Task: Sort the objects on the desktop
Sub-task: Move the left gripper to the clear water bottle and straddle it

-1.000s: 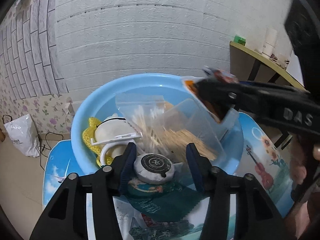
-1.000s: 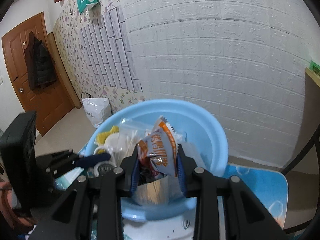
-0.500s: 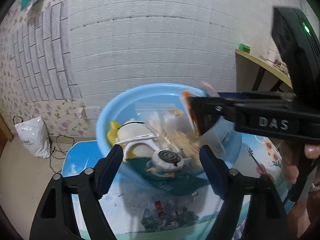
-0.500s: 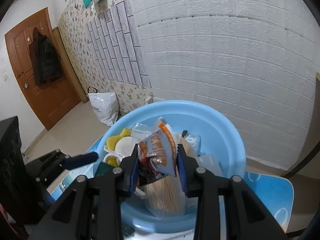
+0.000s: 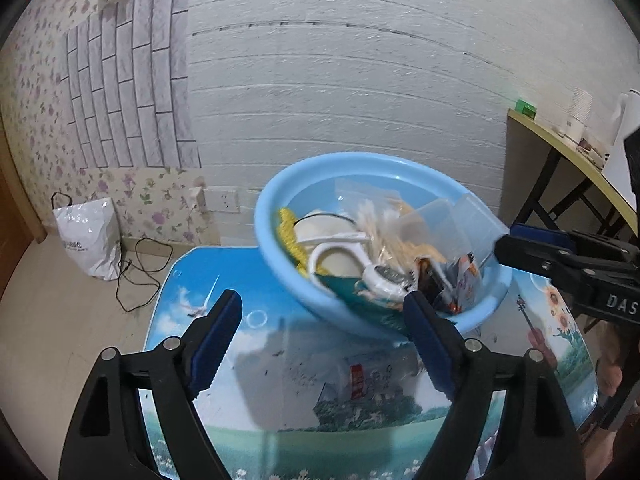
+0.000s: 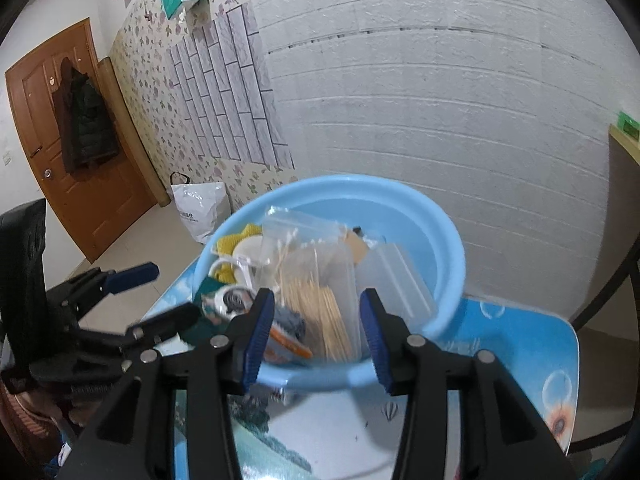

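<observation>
We have just let the orange snack packet [image 6: 286,344] drop from our right claw [image 6: 316,332] into the blue basin's [image 6: 444,240] near side; jaws opening, nothing between. Our left claw [image 5: 320,340] gapes empty over the tabletop [image 5: 240,312], apparently clear of the round tin [image 5: 386,278].

One blue basin [image 5: 276,248] sits on one desk [image 5: 256,344], holding one orange snack packet [image 5: 460,284], one toothpick bag [image 6: 320,304] and one yellow sponge [image 5: 288,236].

The blue basin [image 5: 276,248] is packed: clear bags [image 6: 308,240], toothpick bundle [image 6: 320,312], snack packet [image 5: 460,280], white cup [image 5: 336,256], so hardly any gap inside. Bare table [image 5: 256,360] in front of it is free. The right gripper [image 5: 504,244] hangs over the basin's right rim.
</observation>
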`<state>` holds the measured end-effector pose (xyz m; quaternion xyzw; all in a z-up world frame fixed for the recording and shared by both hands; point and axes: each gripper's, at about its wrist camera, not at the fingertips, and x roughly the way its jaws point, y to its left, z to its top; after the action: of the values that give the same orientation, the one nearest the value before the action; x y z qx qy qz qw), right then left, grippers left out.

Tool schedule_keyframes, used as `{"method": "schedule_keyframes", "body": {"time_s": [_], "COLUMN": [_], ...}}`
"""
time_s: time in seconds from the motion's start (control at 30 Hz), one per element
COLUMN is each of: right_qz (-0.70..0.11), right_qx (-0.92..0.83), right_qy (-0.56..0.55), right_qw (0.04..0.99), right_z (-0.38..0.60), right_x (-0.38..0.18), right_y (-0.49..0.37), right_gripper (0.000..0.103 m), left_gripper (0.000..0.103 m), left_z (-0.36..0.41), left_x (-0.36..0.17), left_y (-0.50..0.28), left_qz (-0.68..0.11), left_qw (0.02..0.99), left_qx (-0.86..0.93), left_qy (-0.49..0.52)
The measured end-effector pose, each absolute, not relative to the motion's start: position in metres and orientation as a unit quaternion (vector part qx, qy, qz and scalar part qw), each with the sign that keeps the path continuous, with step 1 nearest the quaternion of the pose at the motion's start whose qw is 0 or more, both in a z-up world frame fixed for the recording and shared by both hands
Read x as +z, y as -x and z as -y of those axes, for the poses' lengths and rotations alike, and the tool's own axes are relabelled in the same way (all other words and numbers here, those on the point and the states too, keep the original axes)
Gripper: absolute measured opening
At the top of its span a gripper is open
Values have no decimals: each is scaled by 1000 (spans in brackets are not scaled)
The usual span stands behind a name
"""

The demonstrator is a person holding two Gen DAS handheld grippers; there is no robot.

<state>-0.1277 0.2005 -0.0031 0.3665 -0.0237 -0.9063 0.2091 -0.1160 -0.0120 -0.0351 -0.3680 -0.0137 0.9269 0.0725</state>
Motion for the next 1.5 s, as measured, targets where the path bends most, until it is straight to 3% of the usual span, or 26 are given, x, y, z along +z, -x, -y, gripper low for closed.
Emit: {"method": "schedule_keyframes", "body": {"time_s": [0.87,1.5], "right_qz": [36,49], "right_qx": [-895,-880], "right_qy": [-409,-447], "right_qw": [176,152], "right_z": [-233,-248], "right_x": [-51,-84], "right_y": [78,86], "right_gripper": [48,50], "left_gripper": [86,92], "left_z": [39,-26], "left_x": [-70,-116], "left_y": [79,102], "left_qz": [42,57], "left_qw": [41,89], "left_qx": [911,875], "left_qy": [409,472]}}
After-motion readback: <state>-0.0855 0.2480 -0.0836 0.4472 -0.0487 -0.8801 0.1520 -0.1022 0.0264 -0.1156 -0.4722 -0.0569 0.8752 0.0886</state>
